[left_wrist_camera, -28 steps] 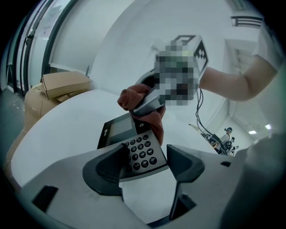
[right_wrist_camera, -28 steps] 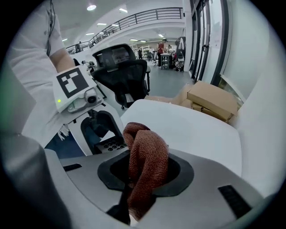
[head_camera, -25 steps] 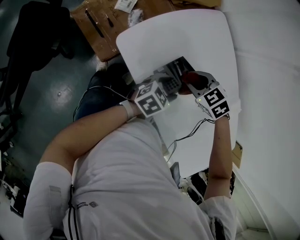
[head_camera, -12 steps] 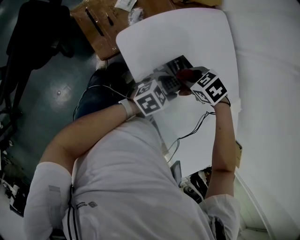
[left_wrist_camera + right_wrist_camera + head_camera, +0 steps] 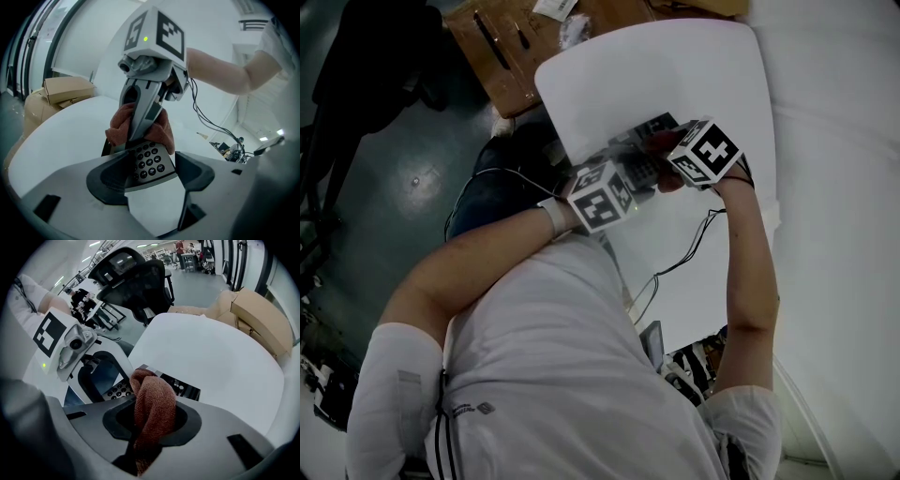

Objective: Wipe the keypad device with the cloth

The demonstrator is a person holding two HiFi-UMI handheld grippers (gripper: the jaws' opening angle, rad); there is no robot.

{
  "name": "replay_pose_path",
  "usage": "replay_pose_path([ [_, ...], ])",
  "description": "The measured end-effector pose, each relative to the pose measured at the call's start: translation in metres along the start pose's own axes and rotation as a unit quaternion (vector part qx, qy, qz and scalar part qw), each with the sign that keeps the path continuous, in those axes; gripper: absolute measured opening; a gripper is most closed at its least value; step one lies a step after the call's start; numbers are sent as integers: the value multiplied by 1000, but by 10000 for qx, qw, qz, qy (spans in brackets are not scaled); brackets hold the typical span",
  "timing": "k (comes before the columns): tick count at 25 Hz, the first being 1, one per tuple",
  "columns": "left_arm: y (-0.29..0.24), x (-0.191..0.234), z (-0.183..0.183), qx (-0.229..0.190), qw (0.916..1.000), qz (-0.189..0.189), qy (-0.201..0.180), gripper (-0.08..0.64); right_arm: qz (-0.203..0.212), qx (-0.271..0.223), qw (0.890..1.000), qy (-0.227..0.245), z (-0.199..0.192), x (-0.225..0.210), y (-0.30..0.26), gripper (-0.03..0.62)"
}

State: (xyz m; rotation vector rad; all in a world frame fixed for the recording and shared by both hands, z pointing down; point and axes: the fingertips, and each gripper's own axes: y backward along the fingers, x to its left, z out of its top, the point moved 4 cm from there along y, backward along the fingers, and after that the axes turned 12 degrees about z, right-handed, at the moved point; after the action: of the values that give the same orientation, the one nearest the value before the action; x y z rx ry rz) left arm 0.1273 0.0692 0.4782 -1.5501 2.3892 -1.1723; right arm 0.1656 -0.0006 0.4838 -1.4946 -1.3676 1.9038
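Gripping the keypad device (image 5: 149, 163) by its near end, the left hand-held gripper (image 5: 150, 180) holds it tilted over the white worktop (image 5: 211, 352), near the edge. The right hand-held gripper (image 5: 152, 423) is clenched on a rust-red cloth (image 5: 152, 399) (bunched into a thick fold), which presses on the device's far end, just above the round black keys. A cardboard box (image 5: 258, 315) stands beyond the worktop.
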Motion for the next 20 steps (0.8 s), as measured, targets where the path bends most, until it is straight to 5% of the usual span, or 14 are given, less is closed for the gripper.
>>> replay_pose_path([
  [20,0,0,2,-22,10000,-2,-7,298,157,19,9994,-300,42,-38,-29,100],
])
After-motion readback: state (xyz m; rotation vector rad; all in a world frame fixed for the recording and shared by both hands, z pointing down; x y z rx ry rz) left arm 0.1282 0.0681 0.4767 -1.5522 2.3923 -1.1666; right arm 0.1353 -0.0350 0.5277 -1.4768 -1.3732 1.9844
